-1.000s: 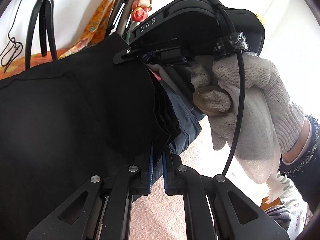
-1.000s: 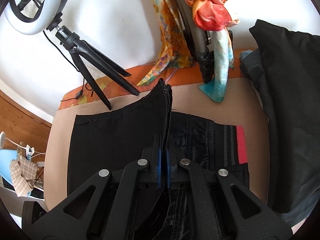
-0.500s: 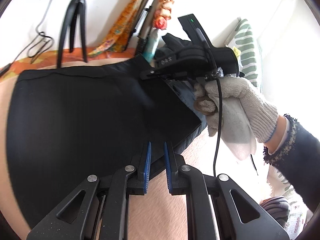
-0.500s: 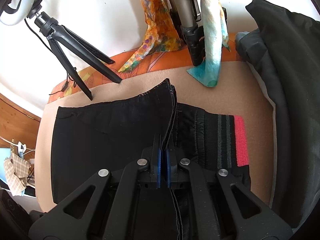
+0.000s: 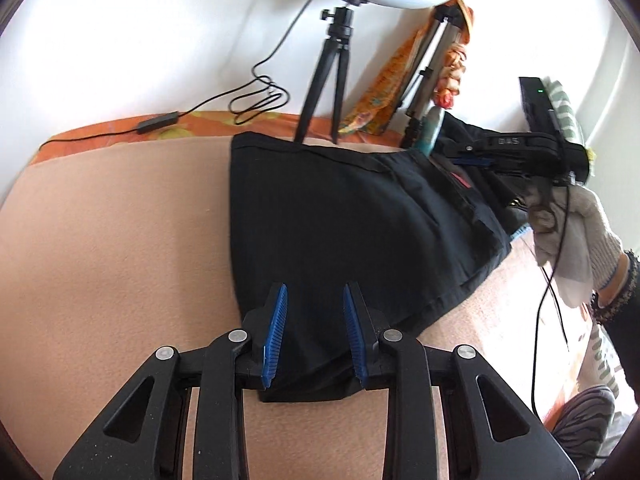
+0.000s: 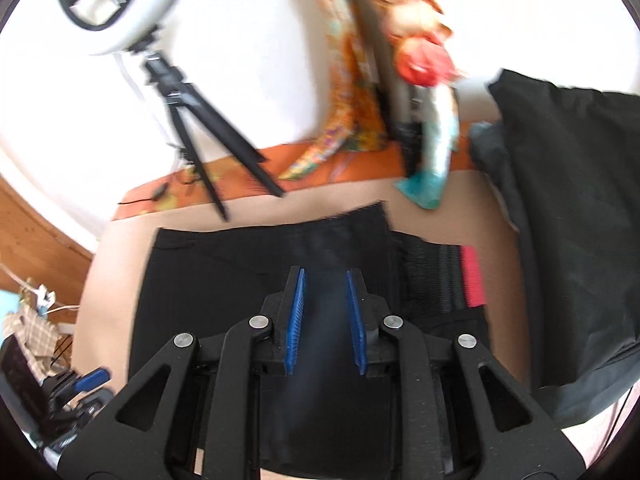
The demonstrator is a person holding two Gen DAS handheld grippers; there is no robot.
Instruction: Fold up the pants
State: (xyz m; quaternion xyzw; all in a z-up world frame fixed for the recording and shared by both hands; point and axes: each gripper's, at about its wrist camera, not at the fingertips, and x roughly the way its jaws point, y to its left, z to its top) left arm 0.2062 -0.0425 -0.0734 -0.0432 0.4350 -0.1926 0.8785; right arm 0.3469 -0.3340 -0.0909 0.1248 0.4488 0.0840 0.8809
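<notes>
item: folded black fabric pants, lying flat on a beige padded surface, the near hem between and under the spread fingers of the left black two-finger gripper with blue ribbed pads; jaws released, nothing clamped. in the right wrist view the same pants lie under the right black two-finger gripper with blue ribbed pads, jaws likewise apart, gripping nothing; whether the pads touch the cloth cannot be told. a ribbed black waistband with a red stripe shows at the right edge of the pants, just beside the folded layer. the right gripper also appears in the left wrist view over the far right corner of the pants, held by a hand in a white knitted glove. also present: a white ring light on a black tripod standing on the far edge of the surface, with a black cable trailing left; an orange patterned cloth along the far edge; a silver stand draped with orange and teal scarves, blurred; a heap of dark fabric at the right, near the waistband but apart from it.
</notes>
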